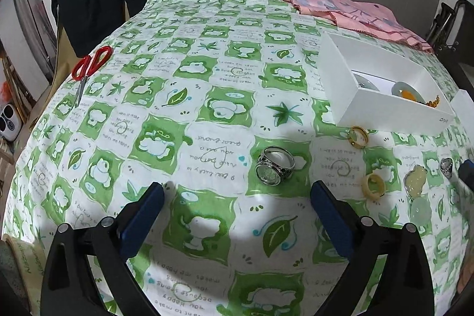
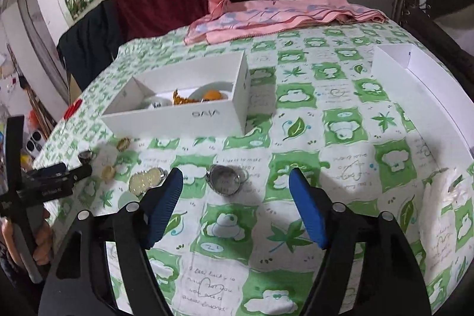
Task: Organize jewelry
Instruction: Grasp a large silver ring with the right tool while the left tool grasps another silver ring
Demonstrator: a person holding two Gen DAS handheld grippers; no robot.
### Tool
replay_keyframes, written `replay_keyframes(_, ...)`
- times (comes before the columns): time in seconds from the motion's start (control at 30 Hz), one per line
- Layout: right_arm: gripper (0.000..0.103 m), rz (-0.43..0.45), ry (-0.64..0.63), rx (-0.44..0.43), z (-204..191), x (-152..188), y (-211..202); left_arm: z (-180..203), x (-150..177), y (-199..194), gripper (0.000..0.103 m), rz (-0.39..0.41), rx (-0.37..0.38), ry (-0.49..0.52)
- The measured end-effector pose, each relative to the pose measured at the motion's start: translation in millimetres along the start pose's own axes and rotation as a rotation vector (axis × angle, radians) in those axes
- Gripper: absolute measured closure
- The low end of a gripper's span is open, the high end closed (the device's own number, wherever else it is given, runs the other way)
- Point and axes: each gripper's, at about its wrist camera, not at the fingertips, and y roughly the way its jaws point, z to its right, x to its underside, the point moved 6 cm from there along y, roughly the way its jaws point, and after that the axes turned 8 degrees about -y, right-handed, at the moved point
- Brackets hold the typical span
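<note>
- Both tongs hover spread and empty: left gripper [image 1: 237, 199] near a silver ring [image 1: 275, 167], right gripper [image 2: 235, 185] facing a round pendant [image 2: 226, 179].
- Next, I'd judge: pinch each, carry to the white box [image 2: 189, 116].
- More loose jewelry lies beside them.
- Green-checked cloth [image 1: 189, 96]; scissors [image 1: 89, 68]; pink fabric [image 2: 266, 17].

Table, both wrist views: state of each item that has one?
white box: open, no lid on, some jewelry already inside
second white box: open, contents not visible
scissors: closed, lying flat on the cloth
large silver ring: loose on the cloth, ahead of the left gripper, untouched
left gripper: open, nothing between the fingers
right gripper: open, a glass-faced silver piece ahead of it, not gripped
pink cloth: crumpled
</note>
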Motion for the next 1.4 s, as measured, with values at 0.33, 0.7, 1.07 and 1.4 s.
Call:
replay_keyframes(0.33,0.033,-0.026,-0.049,-0.001,-8,3,5,0,0,1,0.004,-0.001,-0.002,-0.001)
replay_keyframes(0.7,0.069,-0.075,-0.13,-0.001,-20,2,18,0,-1,1,0.004,-0.001,-0.002,-0.001)
replay_keyframes(1.07,0.077,-0.082,-0.193,0.011,-29,4,18,0,-1,1,0.005,0.002,-0.003,0.002)
replay_keyframes(1.4,0.077,-0.082,-0.195,0.013,-28,4,18,20,-9,-1,0.039,0.048,0.018,0.091)
